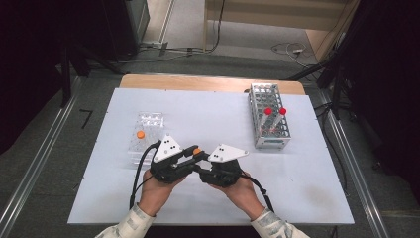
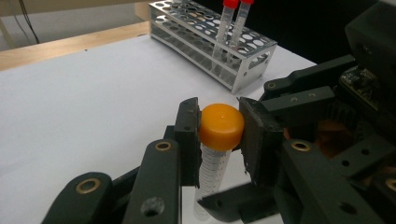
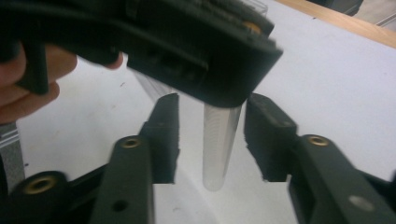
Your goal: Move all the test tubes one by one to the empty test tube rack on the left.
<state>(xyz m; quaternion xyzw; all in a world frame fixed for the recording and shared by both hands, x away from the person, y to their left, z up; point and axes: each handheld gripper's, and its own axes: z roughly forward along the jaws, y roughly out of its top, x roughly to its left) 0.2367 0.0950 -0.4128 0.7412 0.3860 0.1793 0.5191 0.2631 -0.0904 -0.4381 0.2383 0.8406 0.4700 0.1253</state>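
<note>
**Handing the orange-capped tube from right claw to left**

Gripping the tube's orange cap (image 2: 221,125) w/ both pads, the left gripper (image 2: 219,135) is pinched on it; cap sits squarely between the pads, tube (image 2: 210,172) hanging down below. Right gripper (image 3: 212,140) has its jaws spread: the clear tube body (image 3: 219,144) stands in the gap, pads apart from it on both sides, no contact I can see. In the high view both grippers meet just in front of the person's hands, near the middle of the near edge of the bench (image 1: 297,198), orange cap (image 1: 196,150) showing between them, held off the surface.

Elsewhere: clear plastic rack (image 1: 147,134) w/ another orange-capped tube (image 1: 140,134) toward the left edge; metal rack (image 1: 268,116) w/ two red-capped tubes (image 1: 275,111) toward the far right corner.

Step in hand, as I read it: a hand-over, or a re-grip ahead of unscrewing the cap. Left now carries the tube by the cap alone.

Next move prob. calls for:
- right claw either backing off clear of the tube w/o knocking it, or re-closing lower on the body to steady it
- keeping the tube upright; a cap-only pinch could let it swing
- if it's headed for a rack, lining the tip over a free hole before lowering.
</note>
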